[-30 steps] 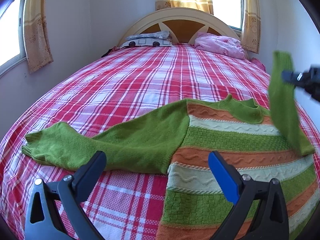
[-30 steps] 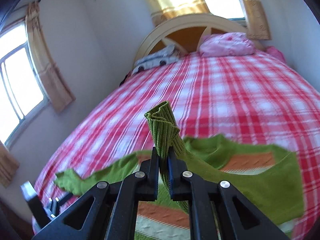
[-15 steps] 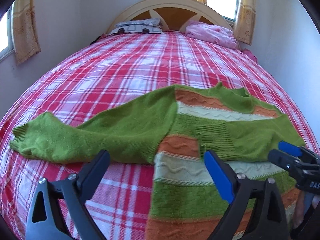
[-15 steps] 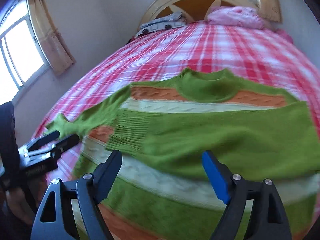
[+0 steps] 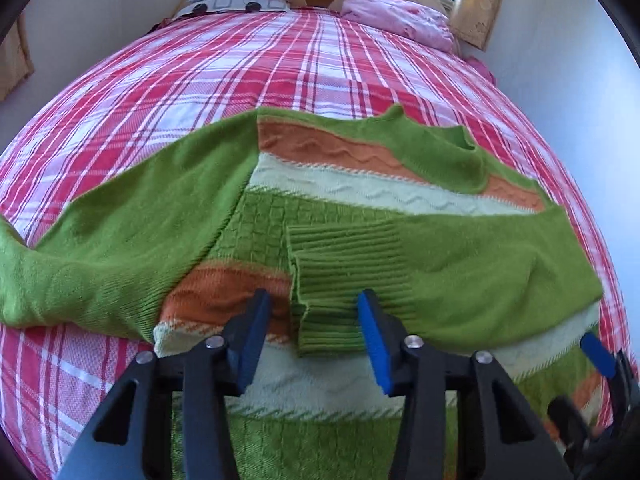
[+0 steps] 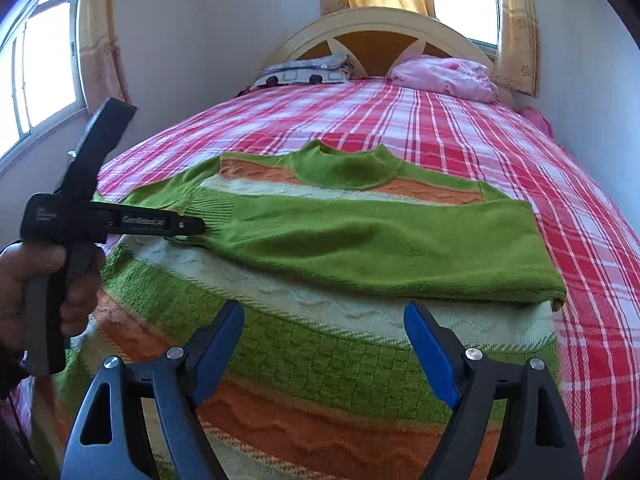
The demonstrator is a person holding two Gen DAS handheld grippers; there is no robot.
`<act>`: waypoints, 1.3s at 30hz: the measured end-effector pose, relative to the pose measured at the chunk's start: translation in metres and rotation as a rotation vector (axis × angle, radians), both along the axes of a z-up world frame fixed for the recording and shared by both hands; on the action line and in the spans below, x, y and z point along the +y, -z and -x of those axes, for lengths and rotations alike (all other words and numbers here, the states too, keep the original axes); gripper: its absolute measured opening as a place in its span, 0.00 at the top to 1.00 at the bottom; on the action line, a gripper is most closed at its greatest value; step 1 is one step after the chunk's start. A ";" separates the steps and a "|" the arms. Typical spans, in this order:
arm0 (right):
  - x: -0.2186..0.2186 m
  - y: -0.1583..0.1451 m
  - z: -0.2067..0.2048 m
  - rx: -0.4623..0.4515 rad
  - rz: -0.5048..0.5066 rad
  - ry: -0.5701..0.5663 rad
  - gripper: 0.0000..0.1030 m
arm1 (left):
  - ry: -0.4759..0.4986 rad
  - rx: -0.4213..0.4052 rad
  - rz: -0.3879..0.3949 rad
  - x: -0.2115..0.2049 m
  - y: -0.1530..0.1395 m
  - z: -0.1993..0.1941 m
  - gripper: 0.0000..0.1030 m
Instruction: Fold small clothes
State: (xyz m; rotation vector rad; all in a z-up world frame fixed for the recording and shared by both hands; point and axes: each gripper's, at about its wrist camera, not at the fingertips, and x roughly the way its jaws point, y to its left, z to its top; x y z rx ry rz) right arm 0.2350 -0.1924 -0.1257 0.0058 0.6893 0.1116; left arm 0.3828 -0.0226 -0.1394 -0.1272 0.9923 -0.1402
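Since 1 s ago right tool (image 6: 324,354) dropped the ribbed-cuff sleeve (image 5: 420,272) across the striped green-orange knit sweater (image 6: 304,344), flat on the plaid bed (image 5: 280,68); left tool (image 5: 312,340) moved to the cuff. Both tools apart, empty. Progress: one sleeve in, left sleeve (image 5: 120,236) + body folds remain.

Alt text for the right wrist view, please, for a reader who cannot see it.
A striped green, orange and cream sweater lies flat on a red plaid bed, one green sleeve folded across its chest. The open right gripper hovers over its lower half, while the left gripper reaches the sleeve's ribbed cuff.
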 end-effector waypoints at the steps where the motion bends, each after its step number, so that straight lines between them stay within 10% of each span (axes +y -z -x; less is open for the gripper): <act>1: 0.001 0.000 0.001 -0.005 0.001 -0.006 0.19 | 0.003 -0.001 0.018 0.000 0.000 0.001 0.68; 6: 0.002 0.006 0.003 0.001 0.006 0.000 0.19 | 0.023 -0.014 0.049 -0.007 -0.002 0.003 0.93; 17: -0.001 0.010 0.000 0.021 -0.001 0.008 0.19 | 0.056 -0.134 0.006 0.008 -0.043 0.014 0.95; 25: -0.016 -0.005 -0.002 -0.007 -0.020 0.029 0.19 | 0.045 -0.111 -0.048 0.012 -0.014 0.006 0.95; 32: -0.133 0.013 -0.038 0.156 -0.128 0.382 0.19 | 0.030 -0.114 -0.045 0.014 -0.002 0.006 0.90; 36: -0.179 0.010 -0.021 0.141 -0.281 0.524 0.19 | 0.030 -0.125 -0.055 0.014 0.000 0.012 0.85; 39: -0.159 -0.019 -0.005 0.006 -0.172 0.503 0.19 | 0.021 -0.165 -0.087 0.016 -0.011 0.021 0.67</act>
